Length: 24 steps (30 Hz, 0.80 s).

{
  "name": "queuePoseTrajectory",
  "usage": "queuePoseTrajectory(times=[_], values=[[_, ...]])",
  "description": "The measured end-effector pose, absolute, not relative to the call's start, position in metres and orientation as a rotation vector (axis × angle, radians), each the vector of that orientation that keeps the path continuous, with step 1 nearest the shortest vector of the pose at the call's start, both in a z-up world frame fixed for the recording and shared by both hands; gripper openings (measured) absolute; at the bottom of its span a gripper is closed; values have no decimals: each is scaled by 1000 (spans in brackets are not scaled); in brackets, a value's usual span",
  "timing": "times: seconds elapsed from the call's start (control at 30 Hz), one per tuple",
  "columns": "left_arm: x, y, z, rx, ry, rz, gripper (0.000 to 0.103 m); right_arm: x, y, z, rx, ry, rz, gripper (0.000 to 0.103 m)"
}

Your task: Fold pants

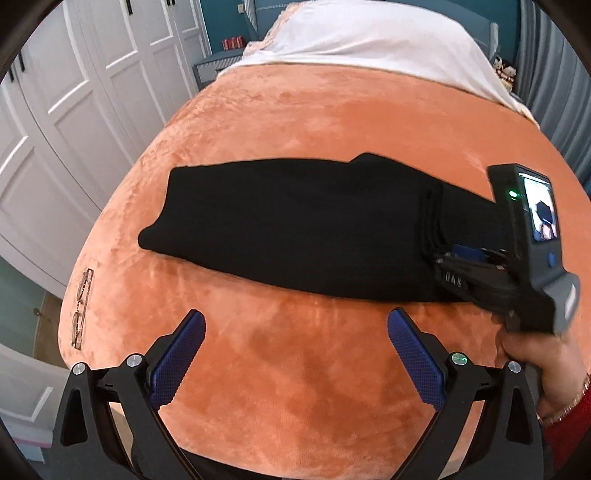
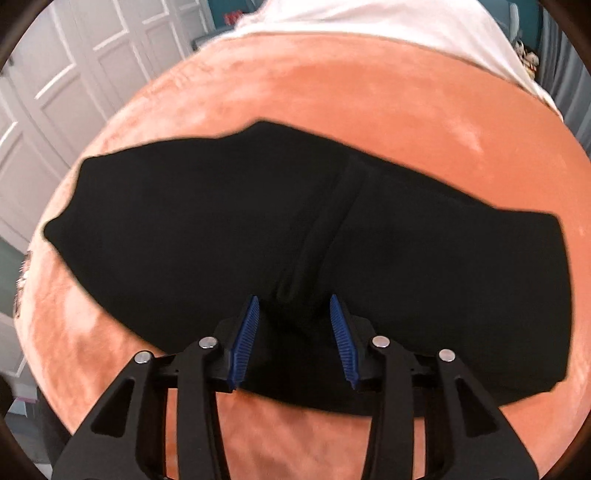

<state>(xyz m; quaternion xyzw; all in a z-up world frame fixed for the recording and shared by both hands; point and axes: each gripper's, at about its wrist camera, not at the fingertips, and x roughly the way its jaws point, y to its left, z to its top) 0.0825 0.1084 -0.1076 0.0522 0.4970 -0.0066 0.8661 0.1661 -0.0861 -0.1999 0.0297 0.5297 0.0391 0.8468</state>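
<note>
Right hand-held gripper [image 2: 293, 308] parted astride pants [image 2: 184, 221] fold ridge.

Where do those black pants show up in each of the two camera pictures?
Left wrist view: the black pants stretch across the middle, beyond the left tool's fingers.
Right wrist view: the black pants fill the centre, a bunched edge between the right tool's fingers.
Shared landmark: the orange blanket under them, seen too at.

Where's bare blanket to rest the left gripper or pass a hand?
Free: the orange blanket between the black pants and the near edge, and the wide strip between the pants and the white pillow. Crowded: the pants' right end, where the right gripper works, and the left edge by the eyeglasses.
</note>
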Motion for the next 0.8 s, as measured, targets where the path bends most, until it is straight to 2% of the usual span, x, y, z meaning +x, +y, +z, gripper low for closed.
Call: queuePoseTrajectory(times=[0.07,0.2,0.3,0.37,0.43,0.5,0.57,0.67,0.8], values=[[86,112,-112,107,1056,-14,98,173,-86,-200,86,1112,68,14],[93,119,-116,85,1070,-9,98,169,-79,-169,136,1023,65,13],[100,120,-120,74,1089,-6,98,182,-72,-206,120,1169,113,19],[103,123,-122,75,1094,-2,98,179,-77,-207,147,1135,123,19],[106,129,-126,86,1098,21,98,172,-88,-191,236,1135,134,25],[113,142,-132,78,1111,40,98,151,-116,-166,321,1050,120,30],[125,170,-143,6,1132,75,98,131,-149,-149,338,985,28,59],[150,221,-159,-177,1147,131,98,95,-215,-137,324,924,-159,61],[187,289,-198,-518,1164,177,95,77,-283,-157,392,978,-290,62]])
